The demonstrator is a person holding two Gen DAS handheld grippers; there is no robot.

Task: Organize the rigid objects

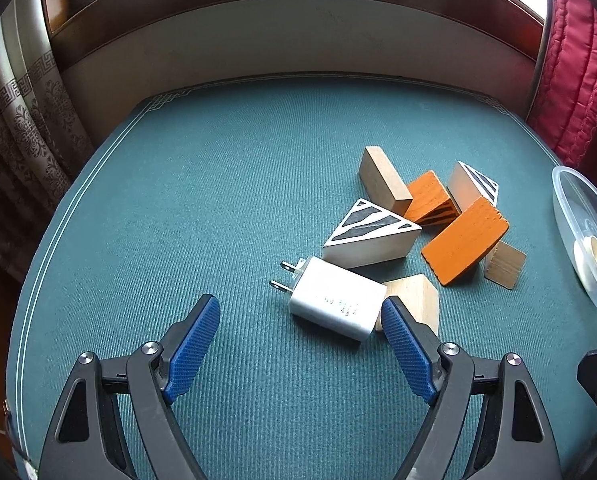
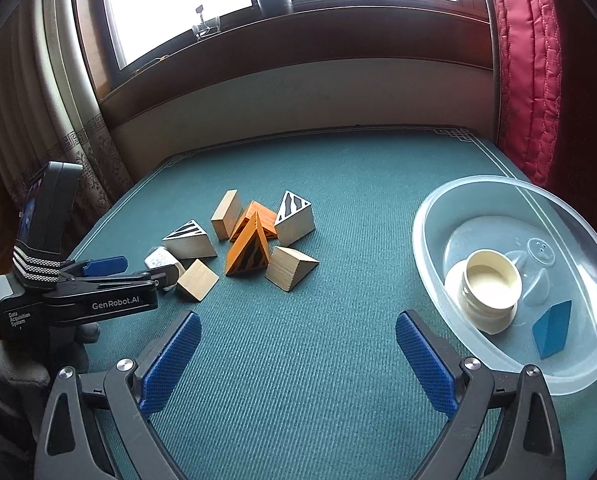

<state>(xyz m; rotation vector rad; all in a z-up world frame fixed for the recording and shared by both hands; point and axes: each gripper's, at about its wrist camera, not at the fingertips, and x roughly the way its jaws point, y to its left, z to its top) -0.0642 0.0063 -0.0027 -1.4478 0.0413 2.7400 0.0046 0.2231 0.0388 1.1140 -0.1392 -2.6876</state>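
Left tool (image 1: 300,318) agape, approaching charger (image 1: 334,298) lying on table (image 1: 178,200) beside blocks (image 1: 418,216). Right tool (image 2: 297,334) agape, idle by bowl (image 2: 430,216). Next: centre on charger, close, carry to bowl.

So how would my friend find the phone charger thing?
Look at the green table and find the heap of wooden blocks. The charger lies at the near left edge of that heap, just ahead of the open left gripper. It is the only smooth white box with two metal prongs.
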